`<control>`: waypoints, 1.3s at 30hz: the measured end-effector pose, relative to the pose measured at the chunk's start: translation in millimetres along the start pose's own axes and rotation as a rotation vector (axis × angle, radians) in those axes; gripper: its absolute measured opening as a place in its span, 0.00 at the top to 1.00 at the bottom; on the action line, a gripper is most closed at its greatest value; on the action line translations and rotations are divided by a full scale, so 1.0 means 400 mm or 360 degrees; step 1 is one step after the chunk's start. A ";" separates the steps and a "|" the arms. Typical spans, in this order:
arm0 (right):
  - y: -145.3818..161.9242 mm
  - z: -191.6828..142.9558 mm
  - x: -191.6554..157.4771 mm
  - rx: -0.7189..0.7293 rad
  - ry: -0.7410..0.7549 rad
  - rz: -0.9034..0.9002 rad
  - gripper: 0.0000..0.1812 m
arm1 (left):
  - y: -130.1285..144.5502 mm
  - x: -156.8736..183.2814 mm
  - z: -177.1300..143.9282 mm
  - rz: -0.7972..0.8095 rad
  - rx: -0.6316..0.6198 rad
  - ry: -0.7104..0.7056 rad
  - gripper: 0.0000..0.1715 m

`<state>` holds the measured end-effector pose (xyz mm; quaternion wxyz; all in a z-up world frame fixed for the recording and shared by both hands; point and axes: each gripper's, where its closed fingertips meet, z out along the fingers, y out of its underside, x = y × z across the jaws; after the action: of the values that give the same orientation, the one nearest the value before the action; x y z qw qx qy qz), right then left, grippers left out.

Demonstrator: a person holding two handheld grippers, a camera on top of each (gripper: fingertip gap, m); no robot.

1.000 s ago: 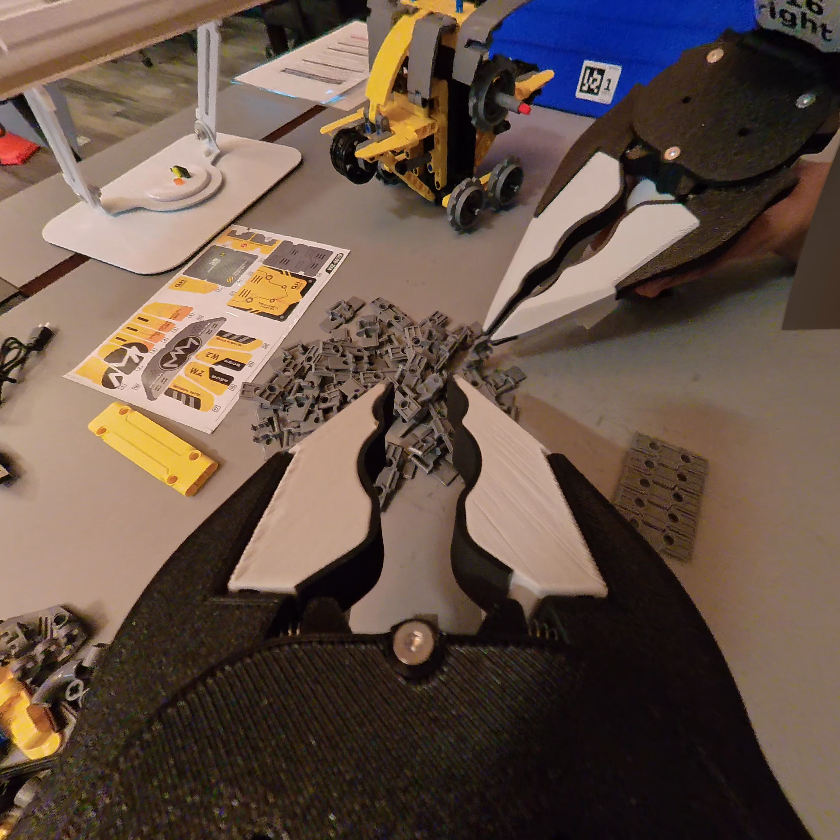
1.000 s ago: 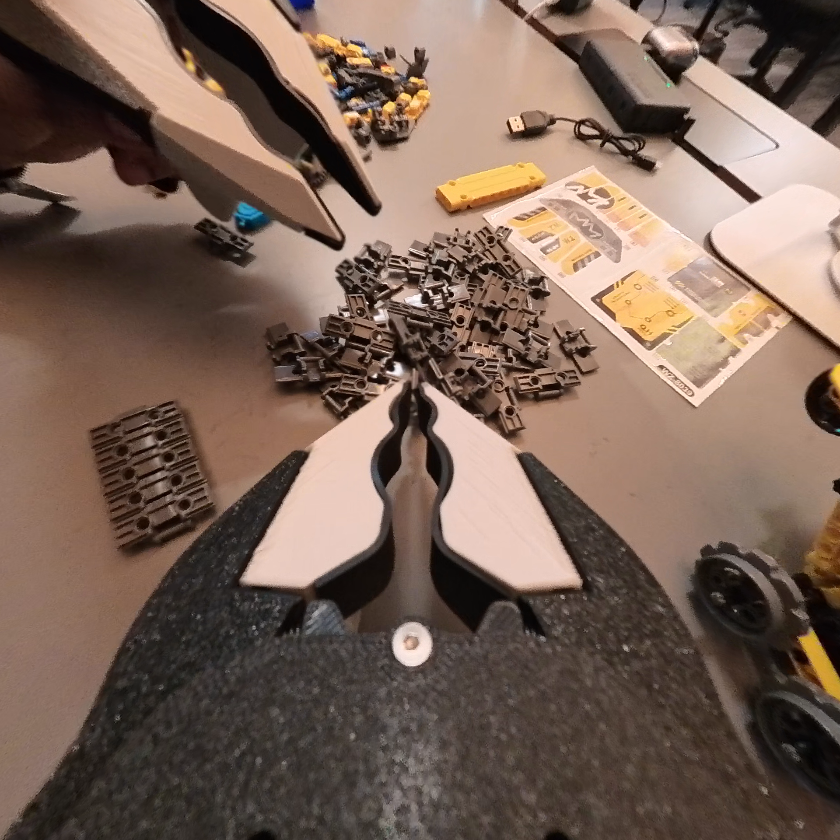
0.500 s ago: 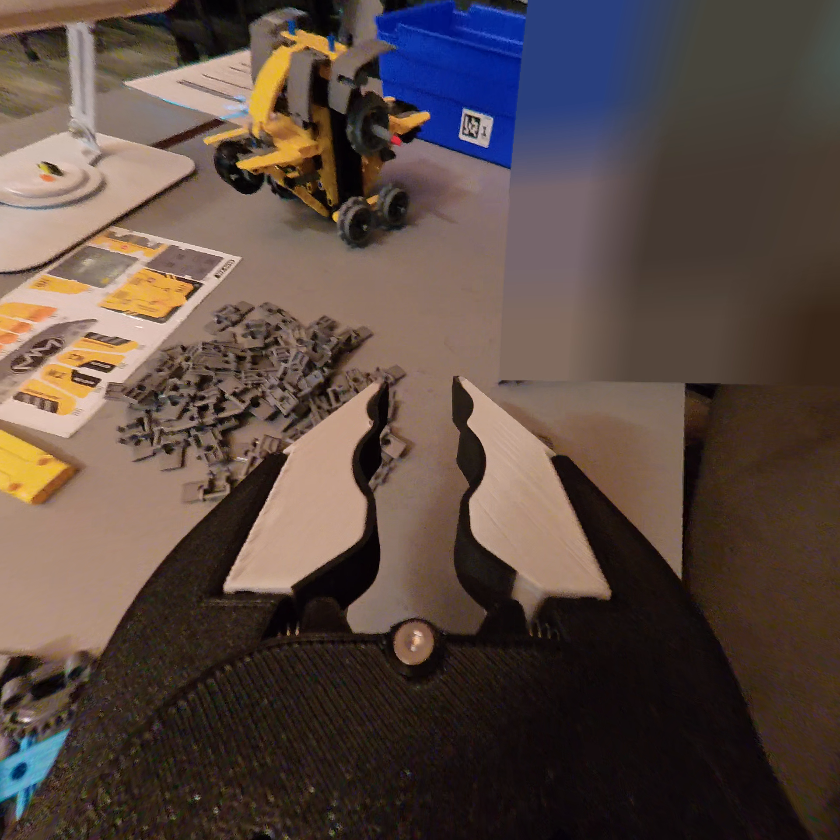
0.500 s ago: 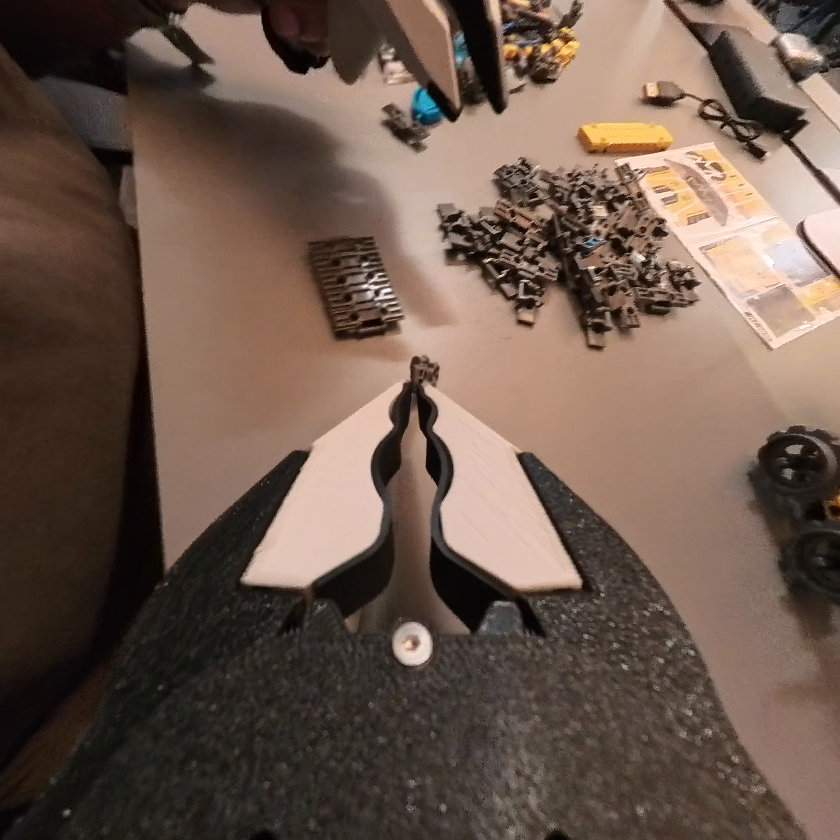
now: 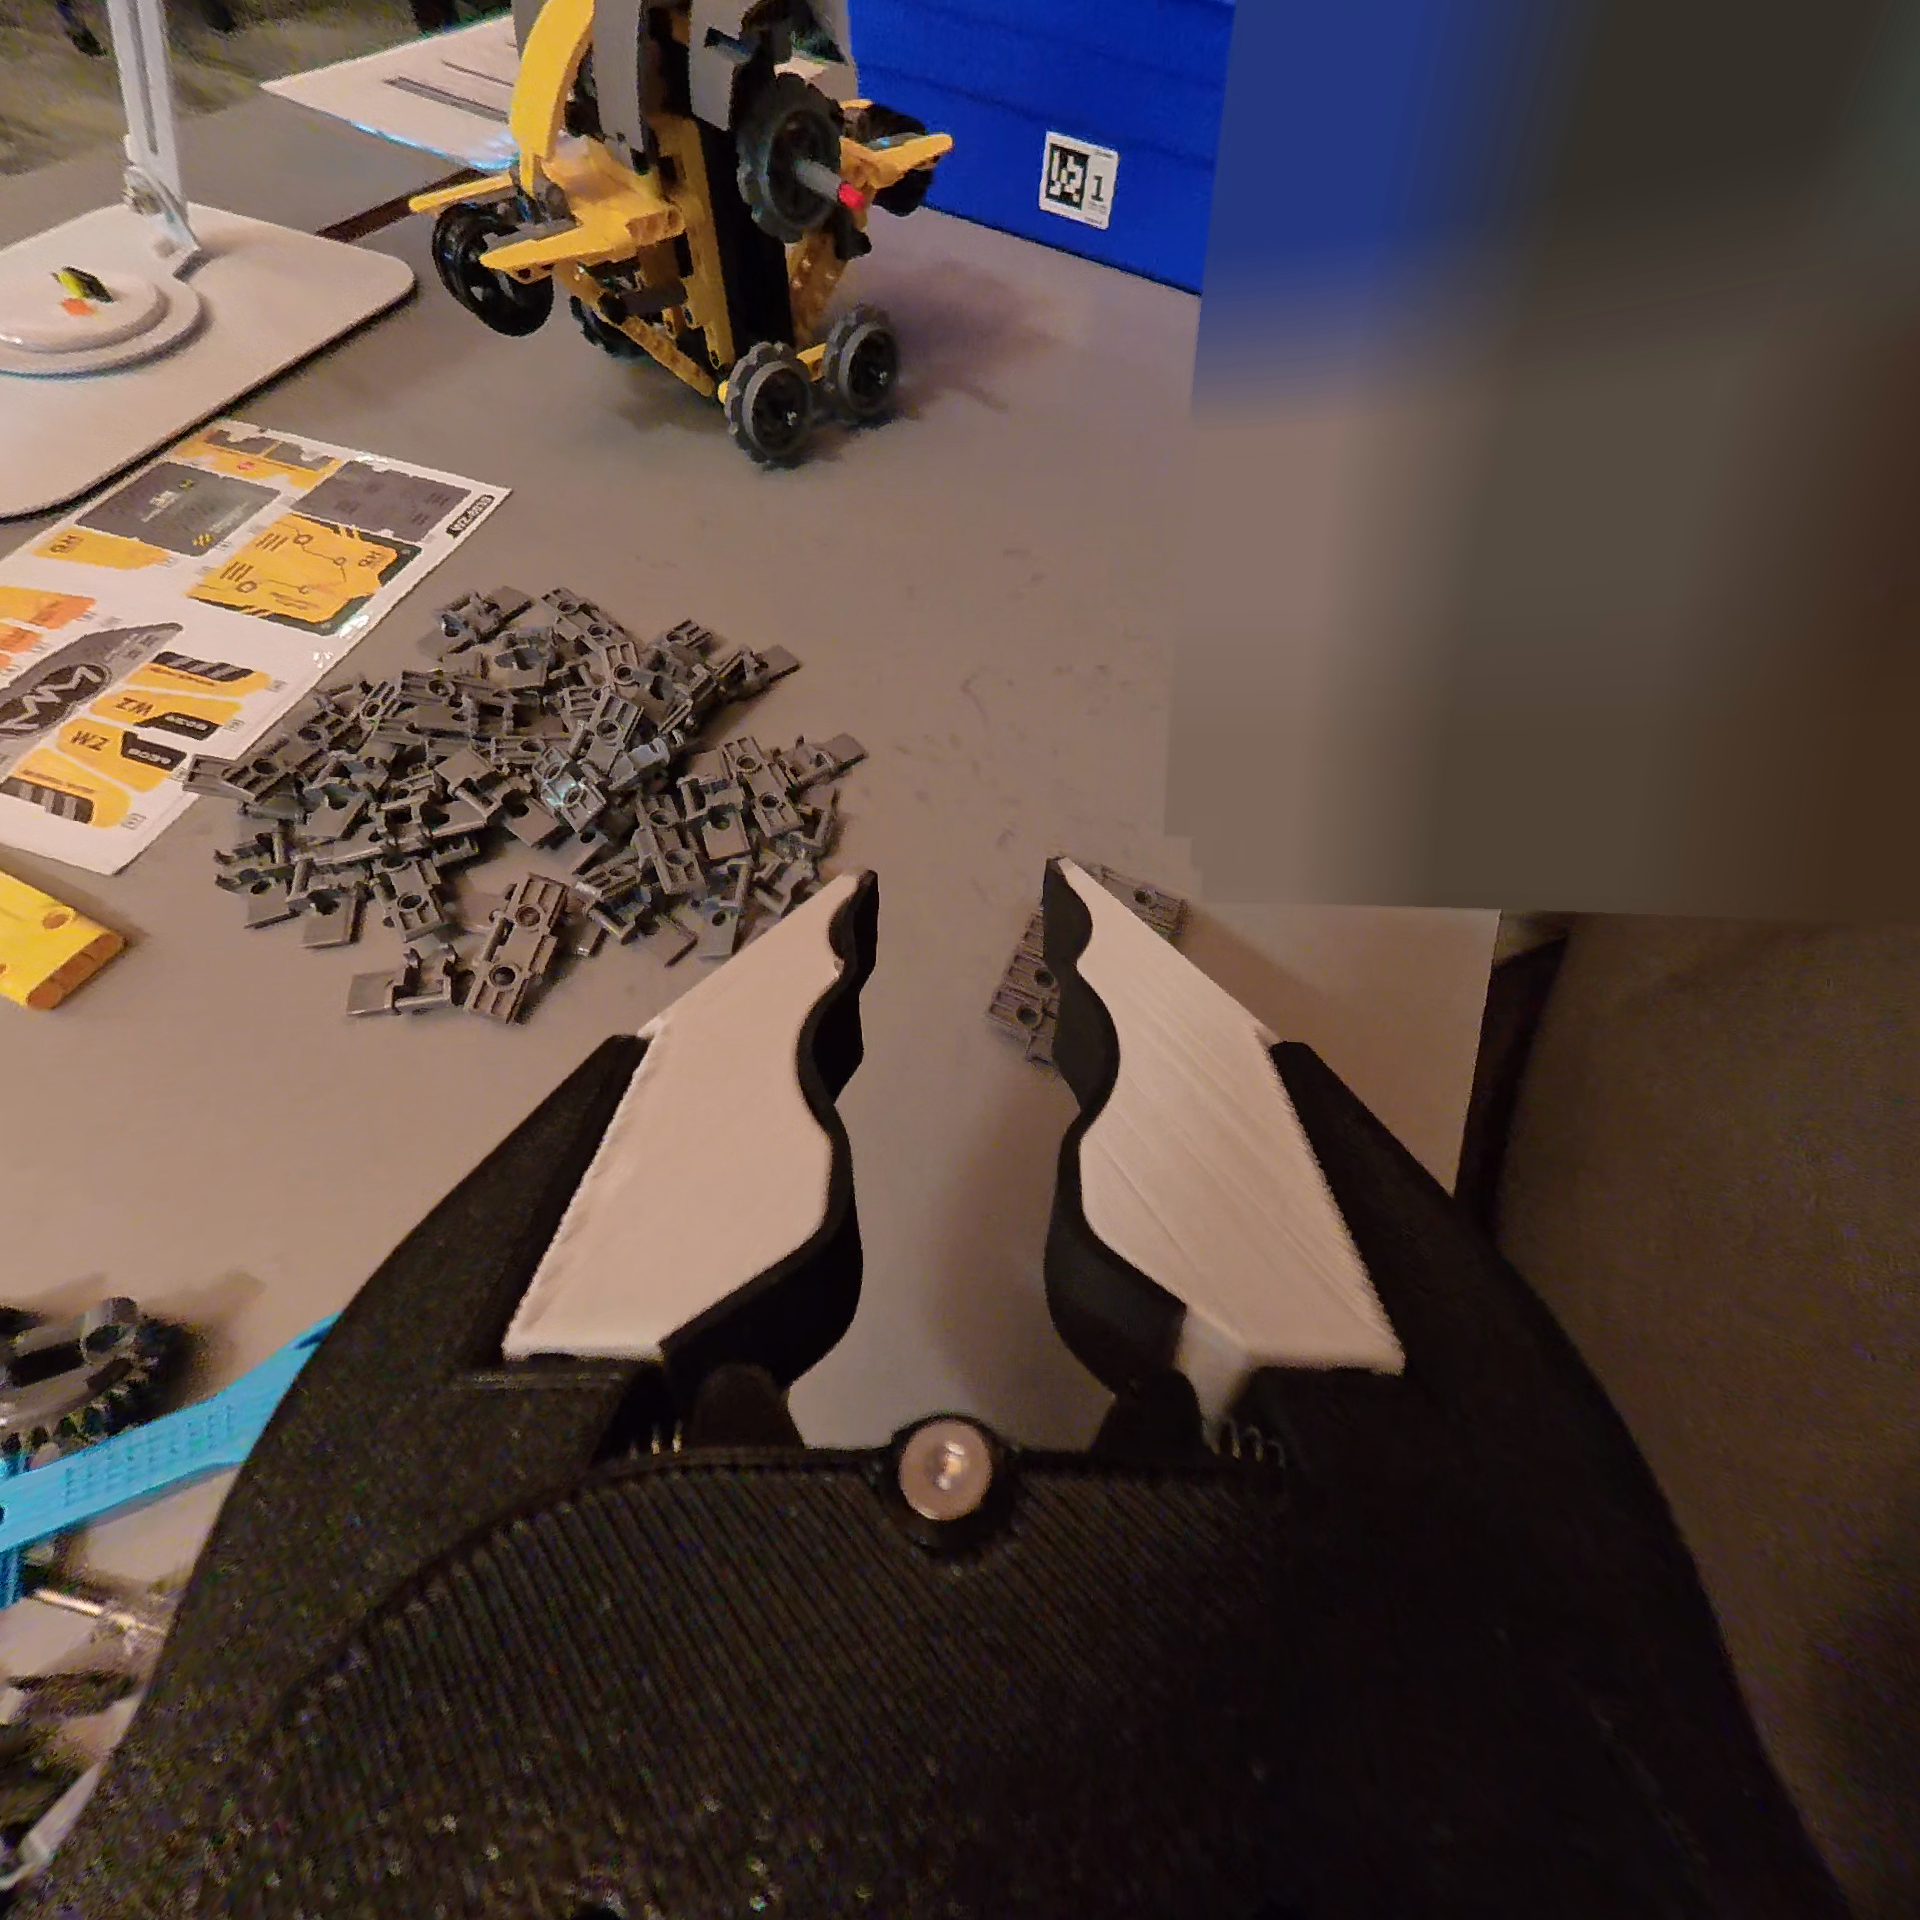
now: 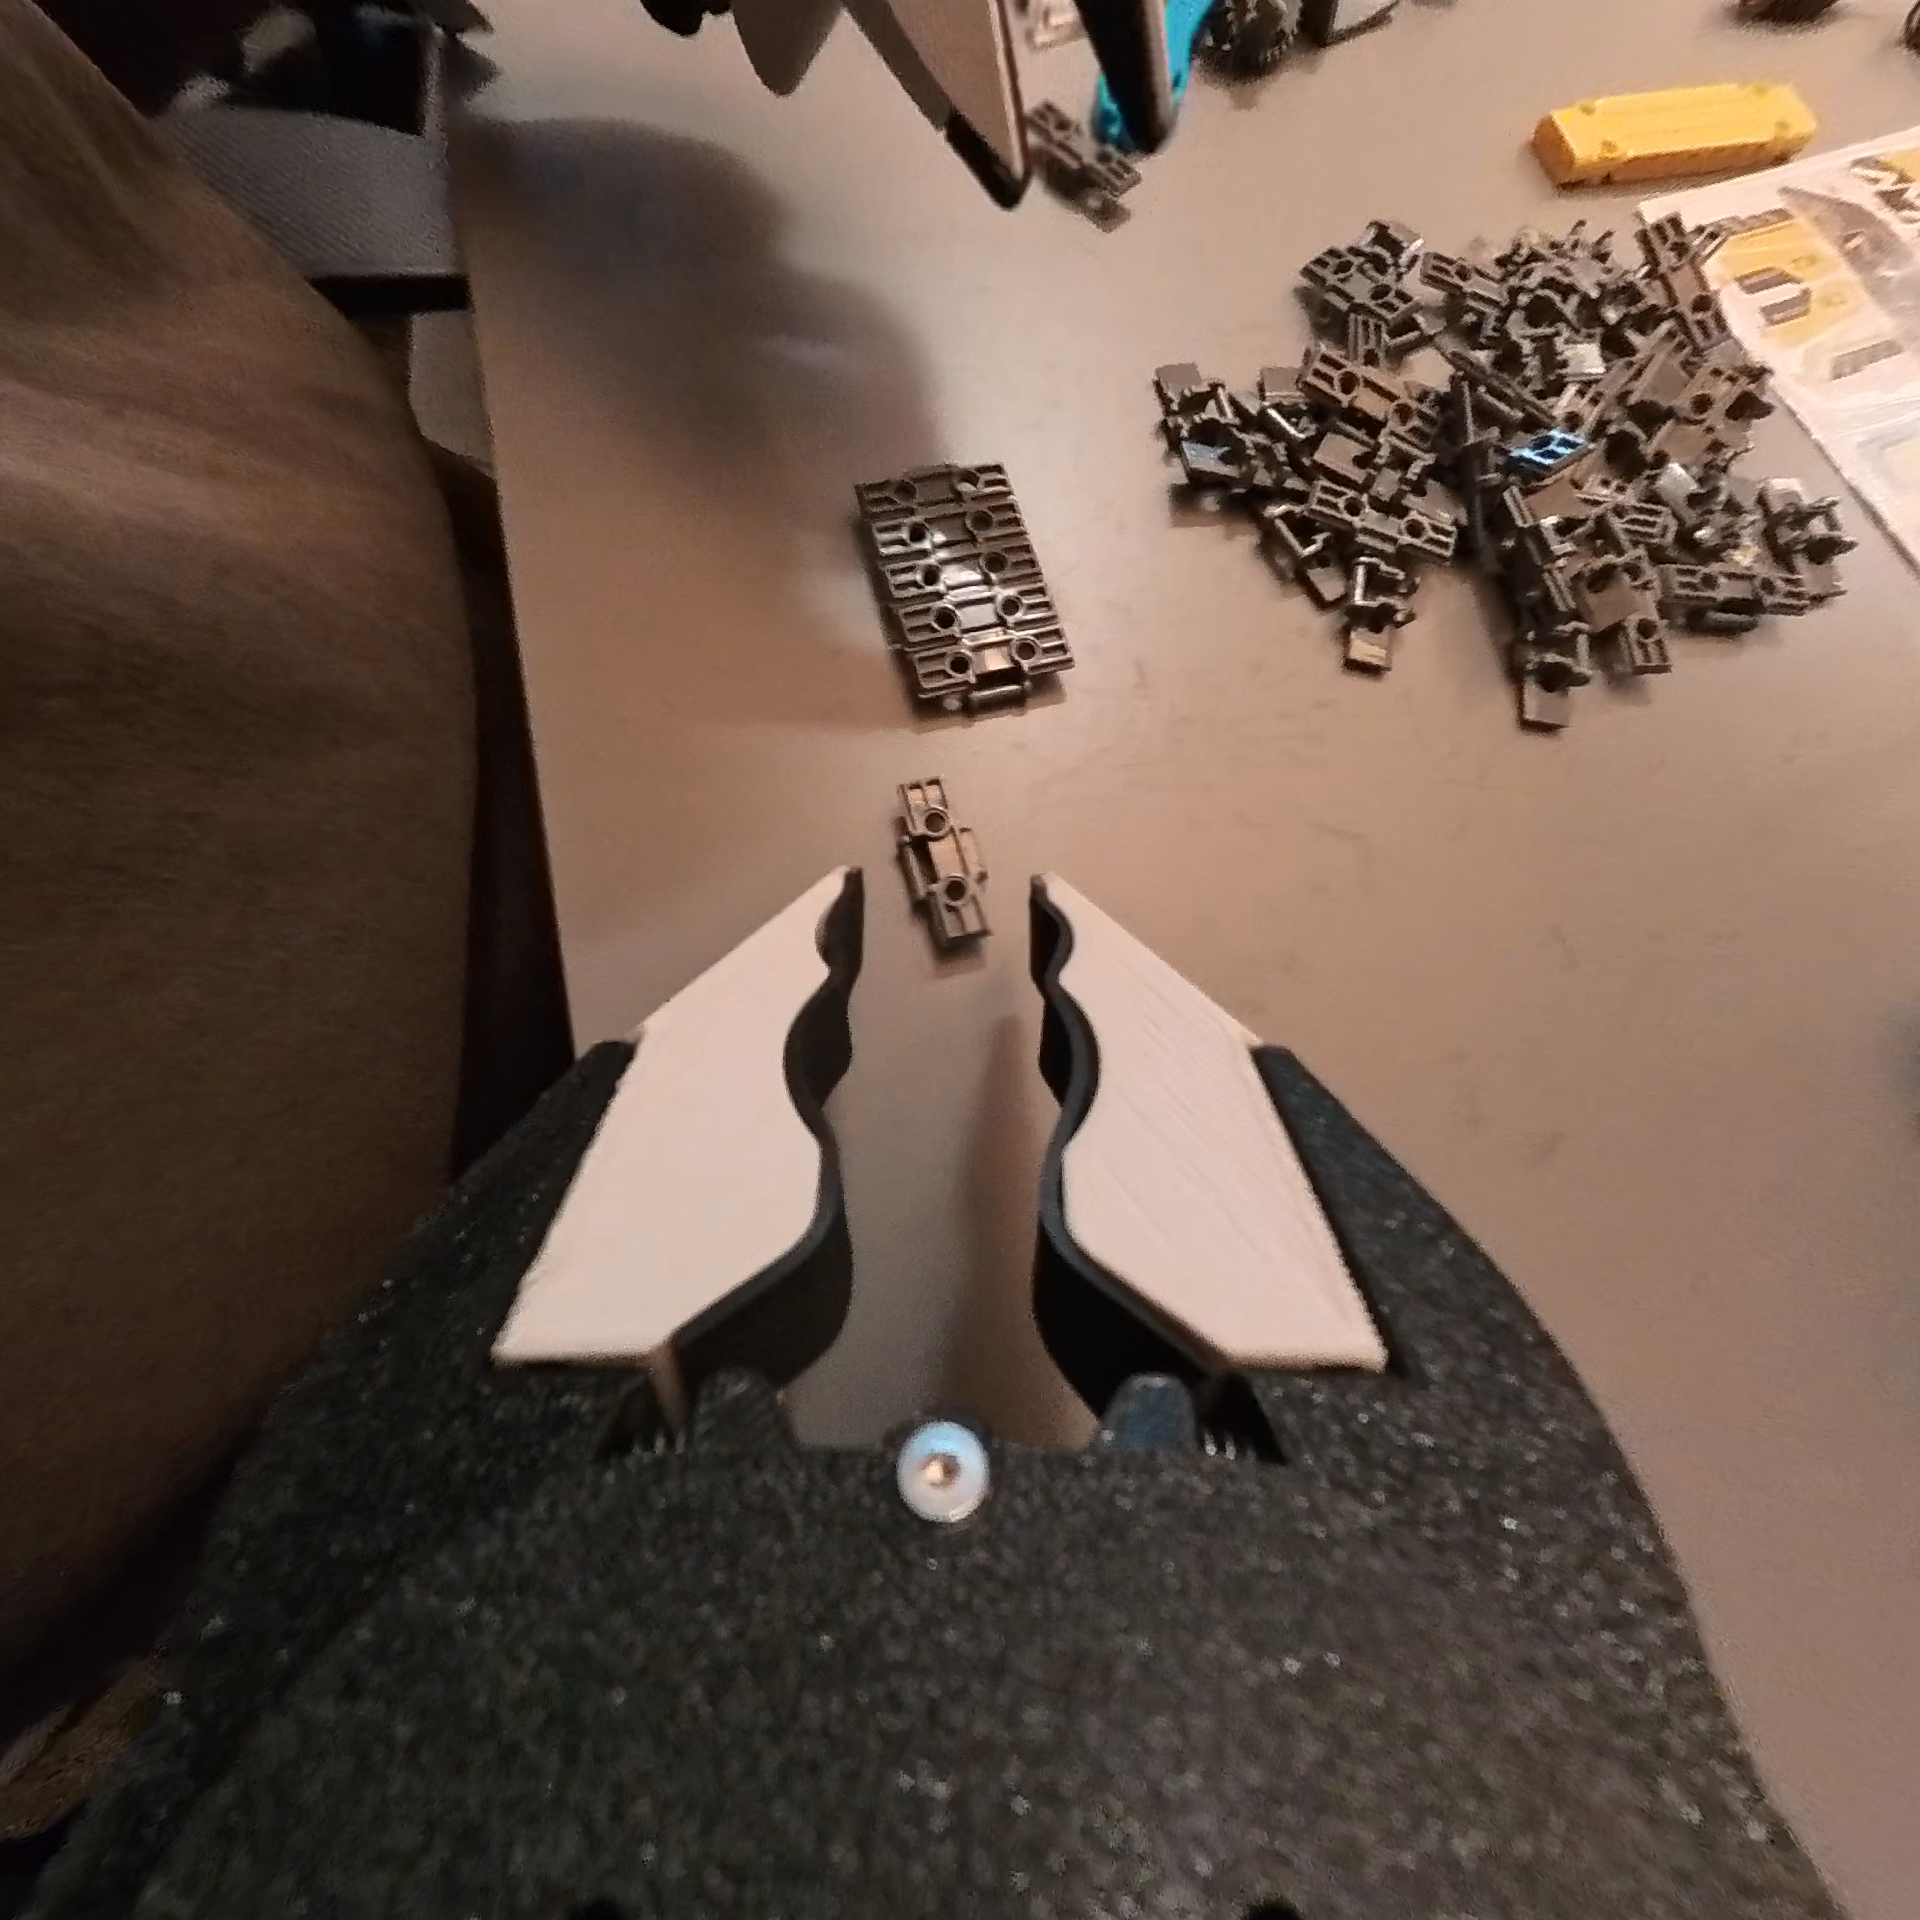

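Observation:
My right gripper (image 6: 945, 883) is open and empty. A single grey track link (image 6: 943, 878) lies on the table between and just beyond its fingertips. A short joined strip of grey track links (image 6: 964, 588) lies just past it; it also shows in the left wrist view (image 5: 1029, 987), partly behind my right finger. A loose pile of grey track links (image 6: 1538, 457) lies to the right, and in the left wrist view (image 5: 520, 790) ahead to the left. My left gripper (image 5: 961, 883) is open and empty above the table, and it shows at the top of the right wrist view (image 6: 1049, 156).
A yellow and black wheeled model (image 5: 696, 218) stands beyond the pile before a blue bin (image 5: 1029, 114). A sticker sheet (image 5: 187, 623), a yellow panel (image 6: 1673, 130), a white stand base (image 5: 208, 312) and mixed parts (image 5: 73, 1371) lie left. The table edge (image 6: 520, 831) and brown clothing (image 6: 208, 727) are near. The tips of one gripper are about 12 cm away from the tips of the other. Between my left fingertips and the yellow panel (image 6: 1673, 130) there is roughly 25 cm.
My right gripper lifted one track link from the pile, carried it to the near table edge, opened and let it go by the joined strip. My left gripper drew back from the pile.

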<state>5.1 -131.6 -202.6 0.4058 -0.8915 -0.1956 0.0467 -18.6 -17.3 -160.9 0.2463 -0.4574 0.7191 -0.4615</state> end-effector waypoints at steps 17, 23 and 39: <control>0.007 0.021 0.069 -0.0032 0.0236 0.0053 0.82 | 0.012 0.051 0.024 0.0048 -0.0073 0.0093 0.82; -0.010 0.019 0.014 -0.0022 -0.0006 -0.0024 0.78 | 0.028 0.058 0.033 0.0042 -0.0116 0.0147 0.81; -0.002 0.027 -0.016 -0.0151 -0.0214 0.0150 0.80 | 0.014 0.074 0.038 0.0078 -0.0124 0.0190 0.79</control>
<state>-3.6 -126.0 -209.6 0.3464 -0.9128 -0.1823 0.1161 -22.9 -49.1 -170.8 0.1961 -0.4206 0.7610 -0.4534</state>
